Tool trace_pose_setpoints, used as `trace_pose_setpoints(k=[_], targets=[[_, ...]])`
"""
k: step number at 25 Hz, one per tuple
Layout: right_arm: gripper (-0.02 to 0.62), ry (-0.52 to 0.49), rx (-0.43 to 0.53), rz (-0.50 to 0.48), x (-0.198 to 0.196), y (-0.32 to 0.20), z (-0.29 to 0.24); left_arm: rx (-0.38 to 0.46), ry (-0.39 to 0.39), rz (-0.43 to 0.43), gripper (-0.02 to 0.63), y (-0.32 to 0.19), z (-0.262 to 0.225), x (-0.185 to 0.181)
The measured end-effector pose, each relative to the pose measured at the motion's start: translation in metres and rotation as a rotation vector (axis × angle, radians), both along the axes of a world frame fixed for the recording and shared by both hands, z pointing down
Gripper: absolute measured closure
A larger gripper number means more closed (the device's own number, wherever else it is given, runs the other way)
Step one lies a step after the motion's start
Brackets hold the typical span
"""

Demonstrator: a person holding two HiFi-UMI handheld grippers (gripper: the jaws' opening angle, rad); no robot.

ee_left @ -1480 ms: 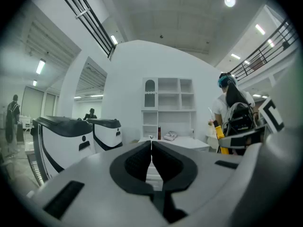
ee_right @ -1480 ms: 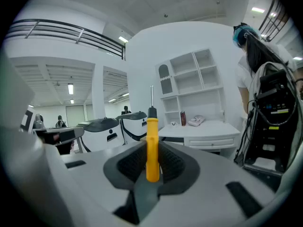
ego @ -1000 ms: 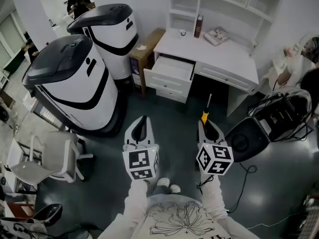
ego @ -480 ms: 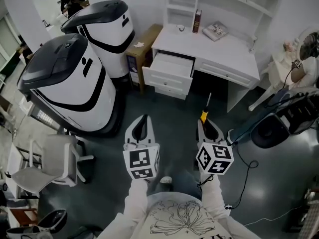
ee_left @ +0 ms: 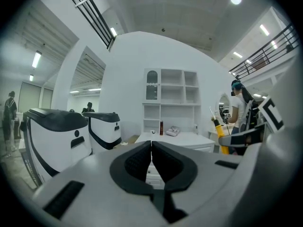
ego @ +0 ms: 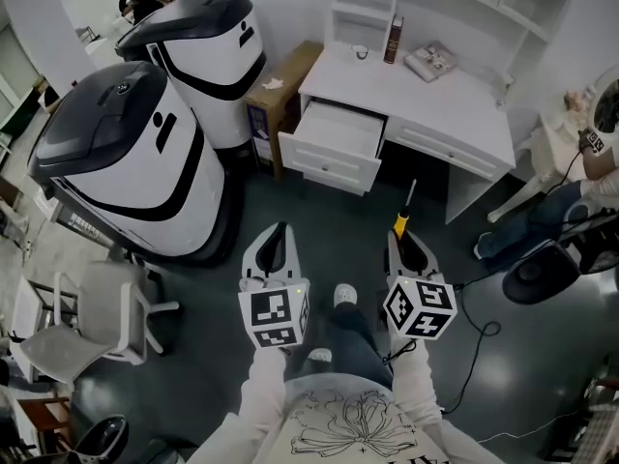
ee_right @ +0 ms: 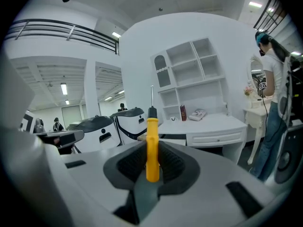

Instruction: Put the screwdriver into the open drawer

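A screwdriver (ego: 400, 218) with a yellow handle and thin metal shaft sticks out forward from my right gripper (ego: 400, 240), whose jaws are shut on the handle (ee_right: 152, 145). My left gripper (ego: 280, 232) hangs beside it, shut and holding nothing, its pads meeting (ee_left: 151, 145). Ahead stands a white desk (ego: 445, 100) with a hutch of shelves. Its left drawer (ego: 336, 141) is pulled open, and I cannot see what is inside. Both grippers are over the dark floor, well short of the drawer. In the left gripper view the screwdriver (ee_left: 221, 137) shows at the right.
Two big white-and-black machines (ego: 126, 153) (ego: 208, 51) stand at the left, with a brown box (ego: 280, 83) between them and the desk. A white chair (ego: 92, 317) is at lower left. A seated person (ego: 580, 167), a round black base (ego: 542, 278) and floor cables (ego: 474, 341) are on the right.
Both grippers have travelled forward toward the desk, the screwdriver still held. The desk and drawer look slightly nearer, the black gear at right has slid outward, and my feet show below.
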State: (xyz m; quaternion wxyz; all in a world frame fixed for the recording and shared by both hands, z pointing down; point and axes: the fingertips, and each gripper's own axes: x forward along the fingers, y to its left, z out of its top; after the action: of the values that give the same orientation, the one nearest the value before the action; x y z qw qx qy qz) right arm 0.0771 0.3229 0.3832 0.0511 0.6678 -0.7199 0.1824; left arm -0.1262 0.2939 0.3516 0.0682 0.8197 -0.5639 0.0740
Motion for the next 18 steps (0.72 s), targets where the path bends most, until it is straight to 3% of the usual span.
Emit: trace_pose_setpoints(k=[18], targets=[[0.526, 0.003, 0.025, -0.135, 0.067, -0.222, -0.01, 0.012, -0.004, -0.109, 0.6, -0.194, -0.005, 0.07]])
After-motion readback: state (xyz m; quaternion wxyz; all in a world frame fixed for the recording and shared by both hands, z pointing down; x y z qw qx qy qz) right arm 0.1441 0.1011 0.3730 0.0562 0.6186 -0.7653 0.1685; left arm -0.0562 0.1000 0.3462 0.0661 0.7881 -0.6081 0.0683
